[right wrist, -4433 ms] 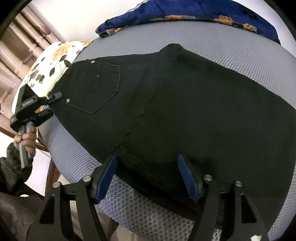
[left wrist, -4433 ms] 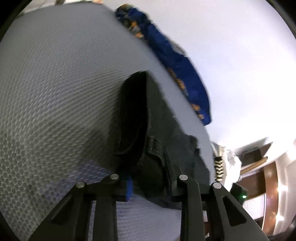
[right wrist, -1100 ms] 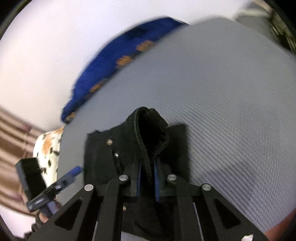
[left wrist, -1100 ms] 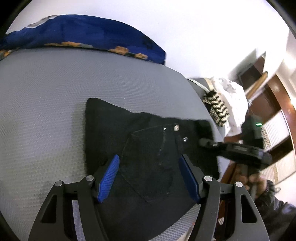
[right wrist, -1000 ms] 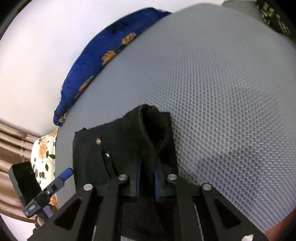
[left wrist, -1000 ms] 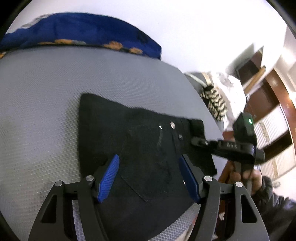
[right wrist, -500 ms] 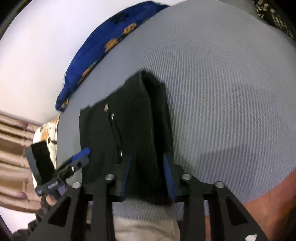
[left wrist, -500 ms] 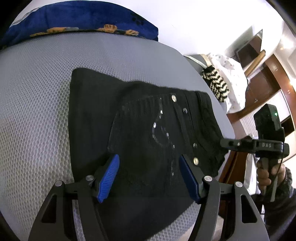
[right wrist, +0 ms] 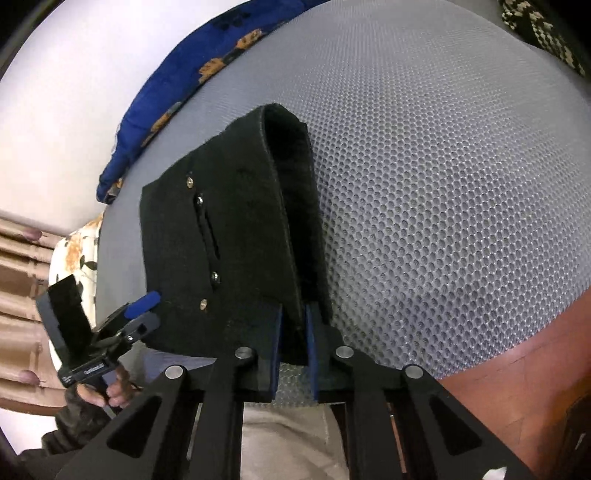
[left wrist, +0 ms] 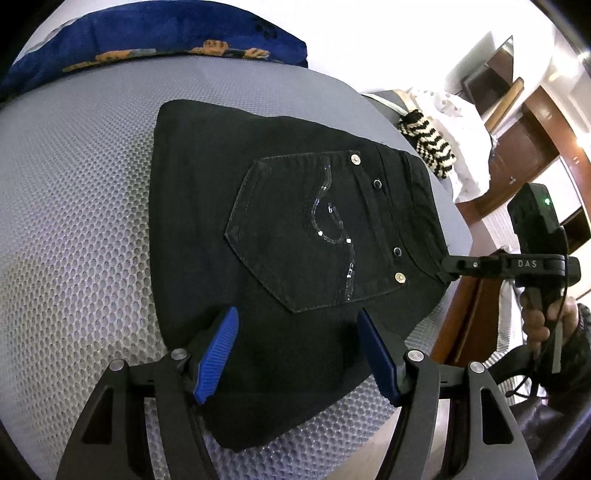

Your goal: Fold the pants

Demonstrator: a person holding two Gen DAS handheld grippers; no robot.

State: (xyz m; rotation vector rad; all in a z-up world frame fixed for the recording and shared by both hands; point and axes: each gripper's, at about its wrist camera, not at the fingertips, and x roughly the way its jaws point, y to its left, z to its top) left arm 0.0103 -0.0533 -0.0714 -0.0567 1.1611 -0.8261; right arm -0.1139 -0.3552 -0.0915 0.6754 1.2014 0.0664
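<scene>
Black pants [left wrist: 295, 229] lie folded on the grey mesh surface [left wrist: 74, 221], back pocket with sequins facing up. My left gripper [left wrist: 297, 350] hovers open over their near edge, its blue pads apart on either side of the cloth without pressing it. The right gripper [left wrist: 448, 267] reaches the waistband corner from the right, held by a hand [left wrist: 546, 317]. In the right wrist view the right gripper [right wrist: 293, 332] has its jaws closing on a raised fold of the pants [right wrist: 229, 229], with the cloth pinched between the pads. The left gripper [right wrist: 142, 314] shows at the pants' left edge.
A blue pillow with orange prints [left wrist: 166, 33] lies along the far edge of the surface. A black-and-white striped cloth [left wrist: 428, 147] and white bedding sit at the right, with wooden furniture [left wrist: 524, 122] beyond. A floral cushion [right wrist: 77, 251] is at the left.
The left gripper has come lower and closer over the pants, so the pocket fills more of its view. The right gripper's jaws have narrowed on the fold at the waistband edge.
</scene>
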